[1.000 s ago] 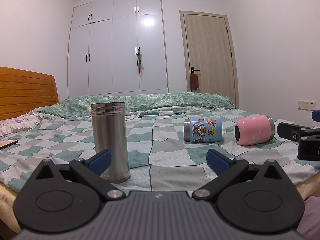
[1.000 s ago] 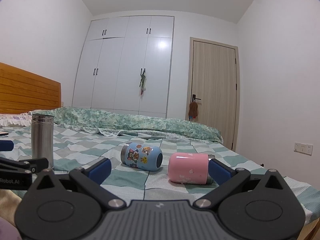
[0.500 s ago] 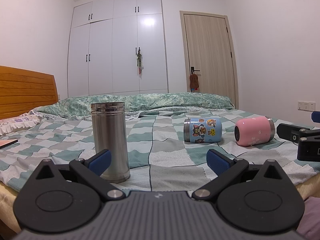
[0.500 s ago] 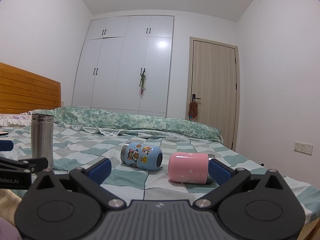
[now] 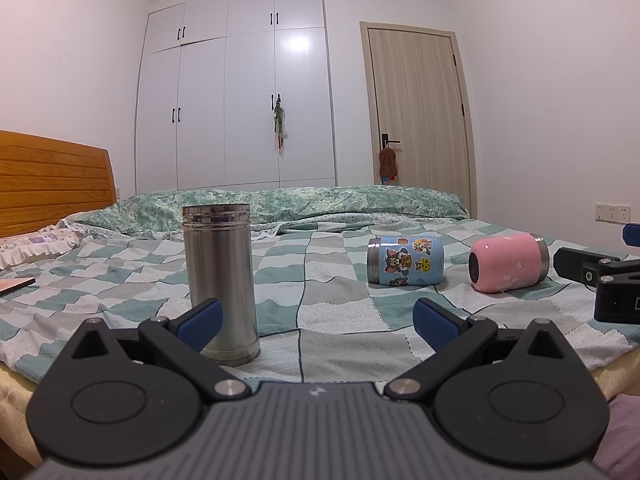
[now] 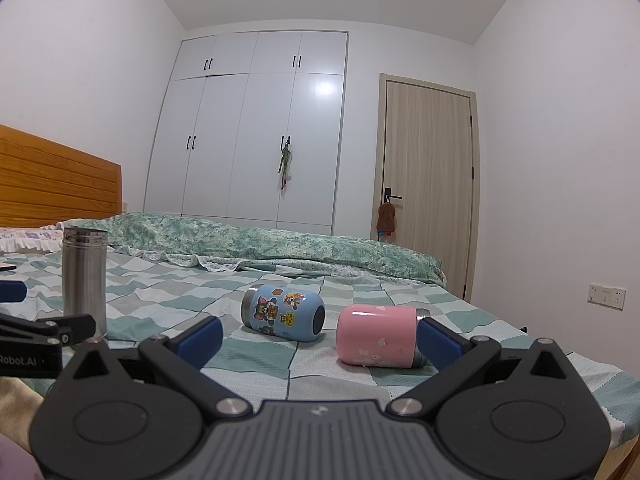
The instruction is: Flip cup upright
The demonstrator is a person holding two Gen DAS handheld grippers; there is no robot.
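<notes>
In the left wrist view, the left gripper (image 5: 316,318) hangs low at the near edge of the bed with its blue-padded fingers (image 5: 199,317) spread wide and nothing between them. A tall brushed stainless-steel cylindrical flask (image 5: 219,283) stands upright on the bedspread just behind the left pad. Further right, a short blue metal cup covered in cartoon stickers (image 5: 405,260) lies on its side, and beside it, apart, a short pink metal cup with a steel rim (image 5: 508,263) also lies on its side. The black body of the right gripper (image 5: 600,276) shows at the right edge.

In the right wrist view, the right gripper (image 6: 318,340) is likewise released, pads far apart and empty. The pink cup (image 6: 378,342) lies on its side just ahead of the right pad, its steel rim pointing right; whether the pad touches it cannot be told. The blue sticker cup (image 6: 283,313) lies near it to the left, dark end toward the pink one, and the steel flask (image 6: 84,282) stands well off to the left.

As a judgement, the task is partly along at best: one vessel stands, two short cups are left to be stood up, and neither is gripped.

The surface is a soft green, grey and white checked bedspread (image 6: 192,300), which may let a stood cup wobble. A rolled green patterned quilt (image 6: 280,246) lies across the far side, with an orange wooden headboard (image 6: 52,184) at left, white wardrobe doors (image 6: 256,132) behind and a pale wooden door (image 6: 430,184) at right.
</notes>
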